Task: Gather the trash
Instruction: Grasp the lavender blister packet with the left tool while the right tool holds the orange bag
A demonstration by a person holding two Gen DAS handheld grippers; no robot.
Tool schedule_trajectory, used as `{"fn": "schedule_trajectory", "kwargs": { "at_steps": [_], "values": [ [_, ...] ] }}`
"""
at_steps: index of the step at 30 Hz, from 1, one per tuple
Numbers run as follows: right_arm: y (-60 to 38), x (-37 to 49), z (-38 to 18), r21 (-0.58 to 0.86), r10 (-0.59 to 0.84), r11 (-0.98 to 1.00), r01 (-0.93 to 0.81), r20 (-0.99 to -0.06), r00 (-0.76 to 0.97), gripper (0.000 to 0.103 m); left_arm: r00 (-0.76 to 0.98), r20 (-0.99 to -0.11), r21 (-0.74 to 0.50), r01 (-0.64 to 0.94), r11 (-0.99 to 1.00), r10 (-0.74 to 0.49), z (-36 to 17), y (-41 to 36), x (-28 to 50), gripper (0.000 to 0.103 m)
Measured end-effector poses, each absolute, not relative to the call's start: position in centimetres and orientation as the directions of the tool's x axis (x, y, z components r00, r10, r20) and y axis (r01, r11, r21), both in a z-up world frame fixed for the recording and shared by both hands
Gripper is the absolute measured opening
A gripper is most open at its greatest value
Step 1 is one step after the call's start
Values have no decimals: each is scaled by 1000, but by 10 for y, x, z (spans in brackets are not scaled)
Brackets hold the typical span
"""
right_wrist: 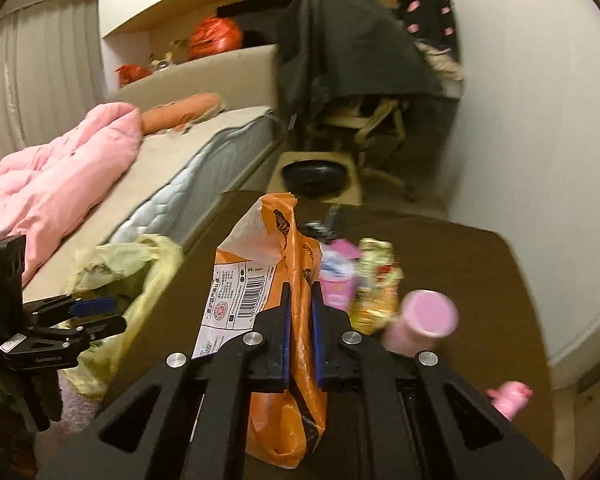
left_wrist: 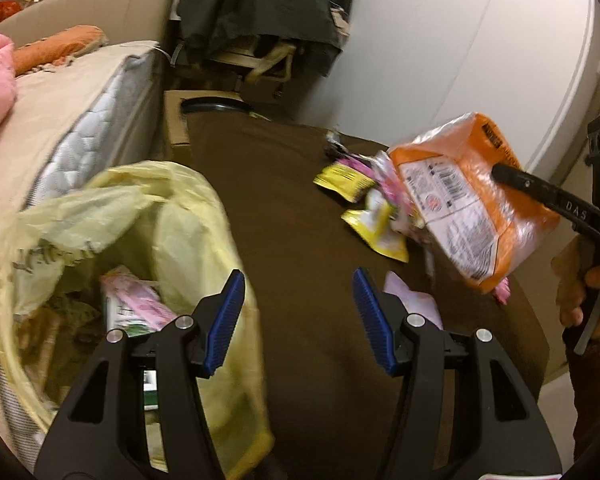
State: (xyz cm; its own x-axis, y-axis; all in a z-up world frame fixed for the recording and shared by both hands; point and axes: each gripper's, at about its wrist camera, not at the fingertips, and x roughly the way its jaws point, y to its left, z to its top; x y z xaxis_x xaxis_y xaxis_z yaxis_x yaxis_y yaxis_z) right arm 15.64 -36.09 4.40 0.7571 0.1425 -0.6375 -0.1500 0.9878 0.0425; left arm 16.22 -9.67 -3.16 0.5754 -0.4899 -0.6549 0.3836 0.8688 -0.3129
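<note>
While it hangs above the brown table, the orange snack bag is pinched between the closed blue pads of the right gripper, its white barcode label facing left in the right wrist view. The bag is lifted clear of the tabletop. Behind it on the table lie more wrappers: yellow packets, a pink cup and a crinkled yellow-and-red wrapper. A pink cylinder sits just to the right of the right gripper, blurred, and a small pink object lies near the table's right edge.

The left gripper is spread wide with nothing between its pads, hovering over the table edge beside the yellow trash bag, which stands open at the table's left side with a pink-and-green package inside. Beyond the trash bag is a bed with a pink blanket.
</note>
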Motion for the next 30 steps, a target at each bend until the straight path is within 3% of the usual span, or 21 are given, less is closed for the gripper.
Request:
{"fn": "schedule_trajectory", "kwargs": {
  "at_steps": [6, 14, 20, 21, 22, 25, 30],
  "values": [
    [-403, 124, 31, 70, 97, 995, -68, -652, 752, 9, 493, -678, -332, 455, 826, -545, -41, -136, 151, 54],
    [-435, 85, -5, 150, 87, 989, 21, -679, 729, 9, 462, -736, -305, 426, 852, -495, -56, -173, 137, 53],
    [-438, 73, -26, 184, 110, 983, 29, -699, 706, 9, 464, -767, -278, 382, 881, -443, -62, -182, 137, 39],
    [-437, 72, -28, 186, 113, 982, 28, -701, 704, 9, 469, -769, -270, 378, 885, -435, -61, -182, 136, 35],
    [-438, 70, -31, 189, 117, 982, 26, -705, 700, 9, 455, -775, -272, 386, 881, -439, -62, -185, 136, 25],
    [-435, 66, -38, 188, 123, 982, 18, -713, 690, 9, 437, -784, -270, 400, 876, -441, -64, -190, 135, 11],
    [-430, 59, -42, 198, 142, 980, 4, -714, 685, 9, 443, -777, -262, 419, 869, -448, -62, -194, 129, 3]
  ]
}}
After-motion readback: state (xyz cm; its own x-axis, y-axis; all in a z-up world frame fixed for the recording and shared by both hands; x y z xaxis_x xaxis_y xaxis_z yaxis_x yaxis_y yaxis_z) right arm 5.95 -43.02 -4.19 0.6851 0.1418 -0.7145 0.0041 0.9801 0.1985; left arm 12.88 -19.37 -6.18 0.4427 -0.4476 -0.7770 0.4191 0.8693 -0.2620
